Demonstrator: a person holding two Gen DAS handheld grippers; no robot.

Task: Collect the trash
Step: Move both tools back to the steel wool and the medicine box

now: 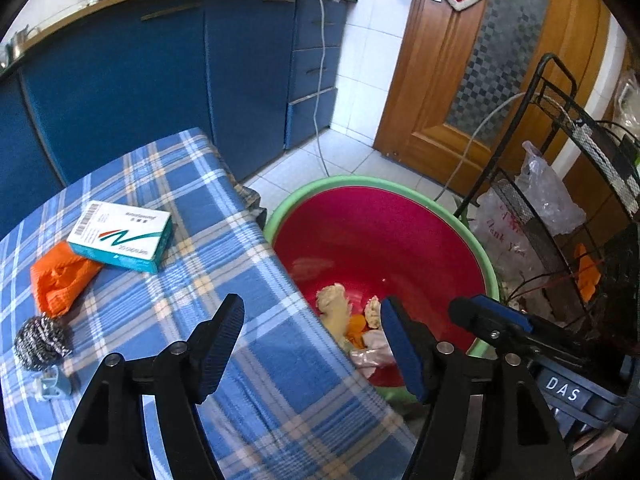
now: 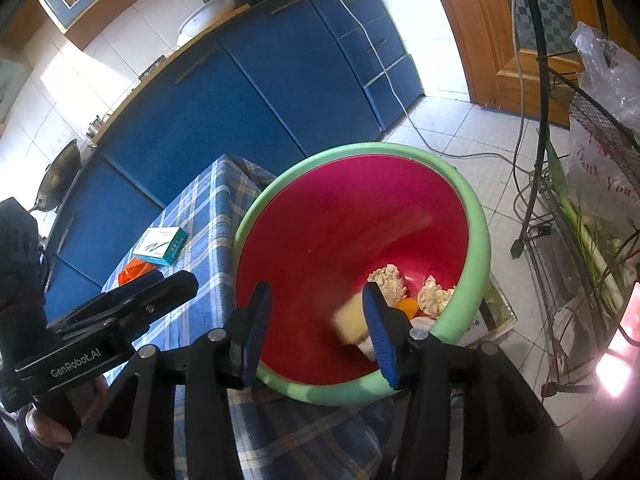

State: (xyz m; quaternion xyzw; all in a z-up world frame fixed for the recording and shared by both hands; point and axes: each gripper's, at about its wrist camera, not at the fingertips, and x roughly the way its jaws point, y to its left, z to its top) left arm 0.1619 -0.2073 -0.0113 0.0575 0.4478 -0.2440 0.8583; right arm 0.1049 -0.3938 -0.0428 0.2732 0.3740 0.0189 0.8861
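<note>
Round red basin (image 1: 384,236), crumpled trash (image 1: 336,304), plaid tablecloth (image 1: 240,272)

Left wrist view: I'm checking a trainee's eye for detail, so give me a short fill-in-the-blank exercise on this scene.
1. The medicine box lies on a blue ____ tablecloth.
2. The red basin has a ____ rim.
3. Beside the box lies a crumpled ____ bag.
4. Both the left gripper and the right gripper hold ____.

Missing: plaid; green; orange; nothing

Red basin (image 2: 320,240) w/ green rim holds crumpled paper wads (image 2: 390,280), orange bits. On plaid surface (image 1: 240,280): med box (image 1: 122,236), orange bag (image 1: 60,280), steel scourer (image 1: 40,340).
</note>
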